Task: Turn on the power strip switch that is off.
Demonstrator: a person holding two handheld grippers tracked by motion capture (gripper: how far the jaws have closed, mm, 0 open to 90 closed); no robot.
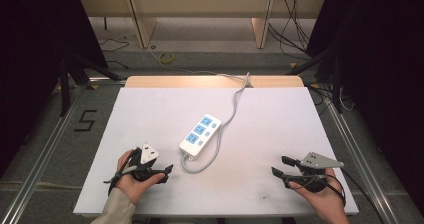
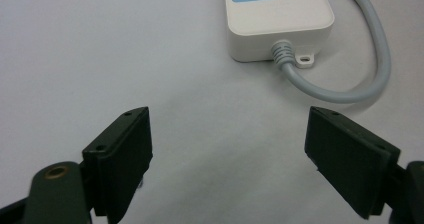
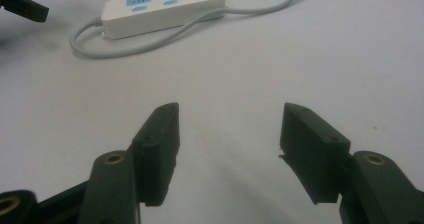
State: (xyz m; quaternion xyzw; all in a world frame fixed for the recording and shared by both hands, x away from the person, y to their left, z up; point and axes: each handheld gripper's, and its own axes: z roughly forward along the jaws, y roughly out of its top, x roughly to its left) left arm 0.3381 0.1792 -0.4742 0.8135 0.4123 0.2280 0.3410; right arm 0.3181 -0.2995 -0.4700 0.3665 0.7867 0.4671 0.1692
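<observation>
Left tongs (image 1: pixel 159 170) sit at the near-left of the white tabletop (image 1: pixel 270 134), released, w/ nothing btwn the jaws; they point toward the power strip (image 1: pixel 200 134), which lies near, not touching. Strip is mid-tabletop, angled, three blue sockets up; its grey cable (image 1: pixel 230 115) loops round the near end and runs to the far edge. Right tongs (image 1: pixel 281 166) at near-right, also released and empty, well apart from the strip.

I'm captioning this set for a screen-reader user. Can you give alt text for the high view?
A white power strip with blue sockets lies mid-table, its grey cable running off the far edge. The left hand-held gripper and right hand-held gripper sit open near the table's front edge, holding nothing.
</observation>
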